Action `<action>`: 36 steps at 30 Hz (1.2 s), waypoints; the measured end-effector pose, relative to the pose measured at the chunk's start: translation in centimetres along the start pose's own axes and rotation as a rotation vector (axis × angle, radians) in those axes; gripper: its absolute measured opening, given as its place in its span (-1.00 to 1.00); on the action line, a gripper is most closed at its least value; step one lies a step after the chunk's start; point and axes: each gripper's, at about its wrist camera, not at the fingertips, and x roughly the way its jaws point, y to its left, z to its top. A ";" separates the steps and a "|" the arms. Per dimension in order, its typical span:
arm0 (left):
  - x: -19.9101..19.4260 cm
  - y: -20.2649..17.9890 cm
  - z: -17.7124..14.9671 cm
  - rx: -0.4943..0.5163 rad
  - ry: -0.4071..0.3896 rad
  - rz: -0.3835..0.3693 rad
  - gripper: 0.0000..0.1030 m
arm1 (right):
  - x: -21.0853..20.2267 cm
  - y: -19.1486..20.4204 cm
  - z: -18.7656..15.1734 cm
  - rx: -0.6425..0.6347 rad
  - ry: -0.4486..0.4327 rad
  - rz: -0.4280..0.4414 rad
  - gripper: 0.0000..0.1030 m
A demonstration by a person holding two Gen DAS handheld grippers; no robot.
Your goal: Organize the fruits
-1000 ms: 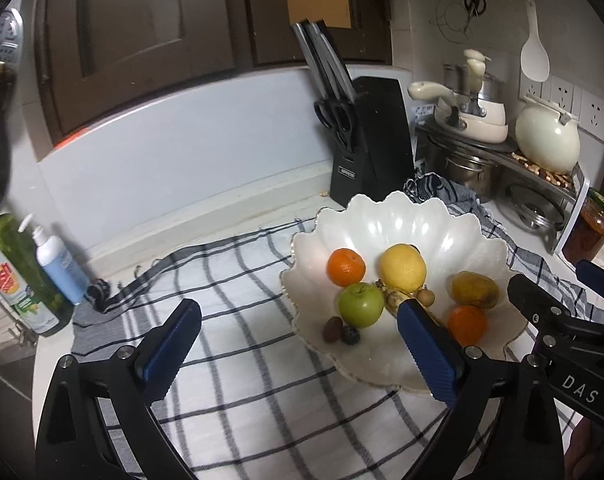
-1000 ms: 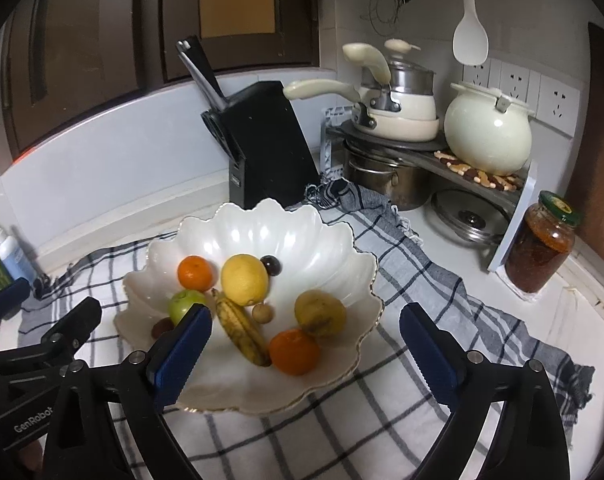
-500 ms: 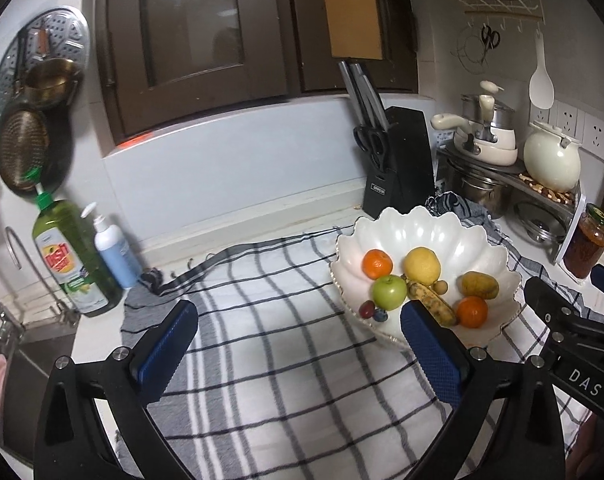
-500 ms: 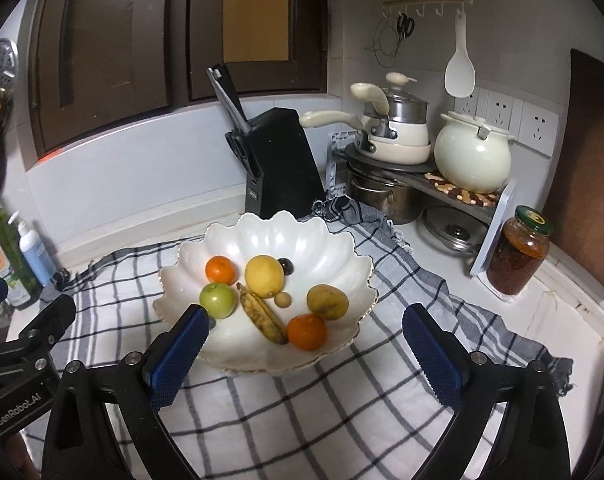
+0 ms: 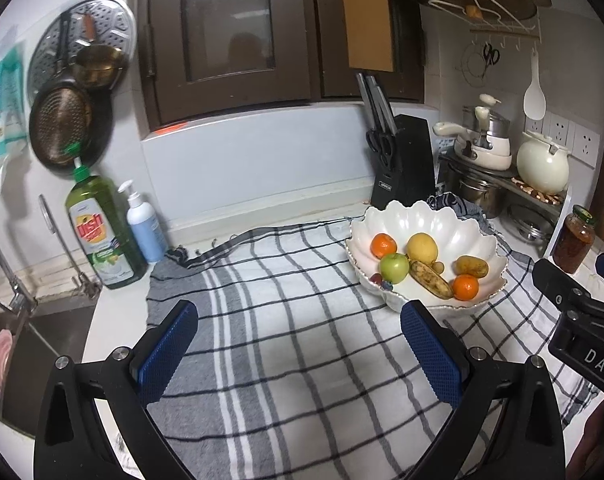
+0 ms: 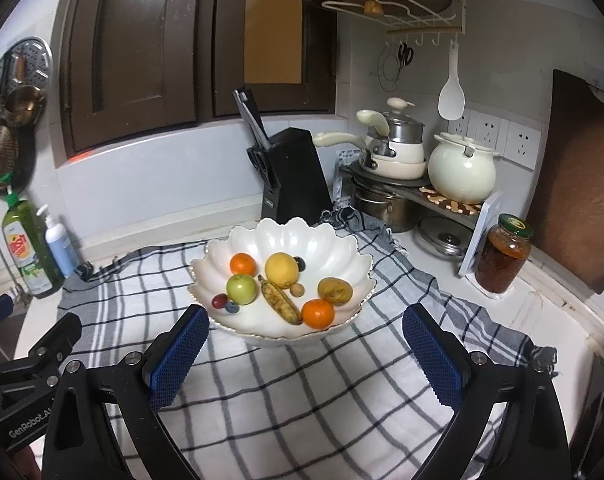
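A white scalloped bowl (image 6: 285, 240) is sitting on a checked cloth (image 6: 302, 392) spread over the table (image 6: 542, 320), holding the fruit: two oranges, one toward the back (image 6: 243, 263) and one toward the front (image 6: 318, 313), a lemon (image 6: 281, 270), a green apple (image 6: 241, 289), a spotted banana (image 6: 279, 300), a brownish pear (image 6: 334, 291), a small brown round fruit (image 6: 296, 290), and a red grape (image 6: 219, 300) lying beside a dark berry (image 6: 232, 307). Another dark fruit (image 6: 299, 263) is peeking out just behind the lemon.

The right tongs (image 6: 304, 350) are hovering spread wide and gripping nothing, with the bowl sitting just ahead of them, between and beyond the two blue pads. The left tongs (image 5: 297, 350) are likewise gaping and empty, facing bare cloth, the bowl (image 5: 430, 224) lying ahead and off to their right.

Beyond the bowl a black knife block (image 6: 291, 176) is standing against the wall. Farther right of the right tongs, stacked pots (image 6: 390, 156) and a cream kettle (image 6: 462, 174) are resting on a rack, and a jar (image 6: 502, 254) is standing beside it. Far to the left, a green soap bottle (image 5: 101, 232) and a pump bottle (image 5: 143, 224) are standing side by side.
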 end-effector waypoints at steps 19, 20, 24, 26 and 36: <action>-6.7 2.8 -5.9 -0.026 -0.003 0.023 1.00 | -6.4 1.5 -5.4 -0.001 0.011 0.048 0.93; -6.9 2.8 -6.1 -0.023 -0.003 0.023 1.00 | -6.5 1.5 -5.6 0.000 0.014 0.048 0.93; -7.5 2.5 -7.1 -0.010 0.004 0.022 1.00 | -7.1 1.1 -6.9 0.013 0.035 0.053 0.93; -7.7 2.6 -7.5 -0.013 0.013 0.012 1.00 | -7.3 1.0 -7.5 0.017 0.044 0.059 0.93; -8.2 2.3 -8.5 -0.002 0.028 0.014 1.00 | -7.6 0.7 -9.0 0.021 0.068 0.058 0.93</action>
